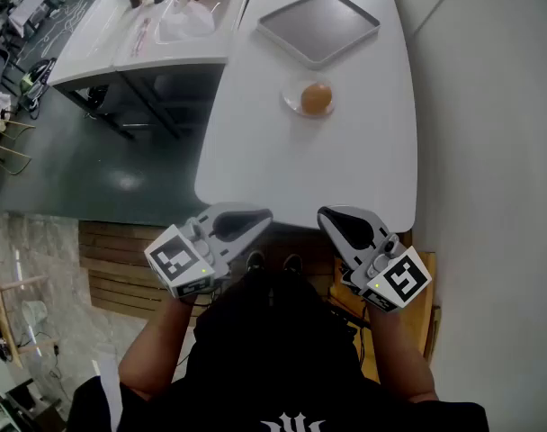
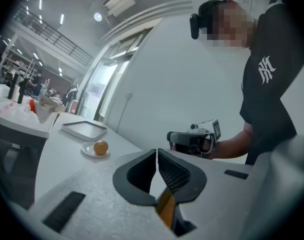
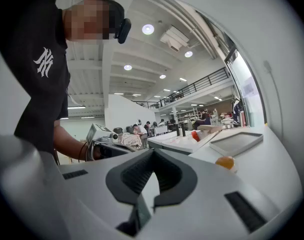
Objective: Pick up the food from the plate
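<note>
Task not begun: round orange-brown food (image 1: 316,96) sits on small white plate (image 1: 290,102); left gripper (image 1: 263,216) and right gripper (image 1: 327,213) well short of it, fingers closed, empty.

Left gripper (image 1: 253,222) and right gripper (image 1: 336,224) held side by side, jaws closed, both empty.

Everything is pointing to a big open lab or workshop hall. Round ceiling lights (image 3: 148,29) are glowing at the top centre of the right gripper view, and a railed mezzanine (image 3: 202,86) is running across its right. People (image 3: 139,130) are sitting at cluttered benches mid-frame. Loose cables (image 1: 41,12) are sprawling at the head view's upper left.
</note>
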`<state>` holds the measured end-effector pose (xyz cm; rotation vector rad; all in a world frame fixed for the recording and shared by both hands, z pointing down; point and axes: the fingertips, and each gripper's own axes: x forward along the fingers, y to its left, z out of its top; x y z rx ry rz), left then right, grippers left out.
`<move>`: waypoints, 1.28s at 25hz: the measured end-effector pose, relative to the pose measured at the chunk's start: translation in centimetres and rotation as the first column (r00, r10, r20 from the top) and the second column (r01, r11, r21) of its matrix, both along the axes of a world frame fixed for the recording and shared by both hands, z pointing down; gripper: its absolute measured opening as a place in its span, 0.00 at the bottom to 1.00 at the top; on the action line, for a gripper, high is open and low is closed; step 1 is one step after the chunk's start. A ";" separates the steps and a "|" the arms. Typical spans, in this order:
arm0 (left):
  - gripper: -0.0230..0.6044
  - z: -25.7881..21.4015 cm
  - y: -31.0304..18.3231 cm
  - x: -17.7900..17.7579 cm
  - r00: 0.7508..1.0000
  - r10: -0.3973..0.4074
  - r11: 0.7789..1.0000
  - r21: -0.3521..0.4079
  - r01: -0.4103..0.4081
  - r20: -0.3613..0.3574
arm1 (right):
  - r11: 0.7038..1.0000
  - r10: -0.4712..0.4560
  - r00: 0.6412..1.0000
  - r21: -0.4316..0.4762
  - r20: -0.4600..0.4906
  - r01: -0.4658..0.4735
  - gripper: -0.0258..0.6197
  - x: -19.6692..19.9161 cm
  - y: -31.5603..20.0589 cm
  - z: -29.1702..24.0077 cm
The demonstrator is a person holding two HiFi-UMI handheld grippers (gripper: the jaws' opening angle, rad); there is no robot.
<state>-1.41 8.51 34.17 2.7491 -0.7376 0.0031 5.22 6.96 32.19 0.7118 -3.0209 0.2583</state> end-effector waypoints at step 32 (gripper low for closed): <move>0.06 1.2 4.1 -5.1 0.997 0.078 0.997 -0.008 -0.078 0.010 | 0.994 0.097 0.993 0.050 -0.066 -0.094 0.04 -2.1 5.2 -2.1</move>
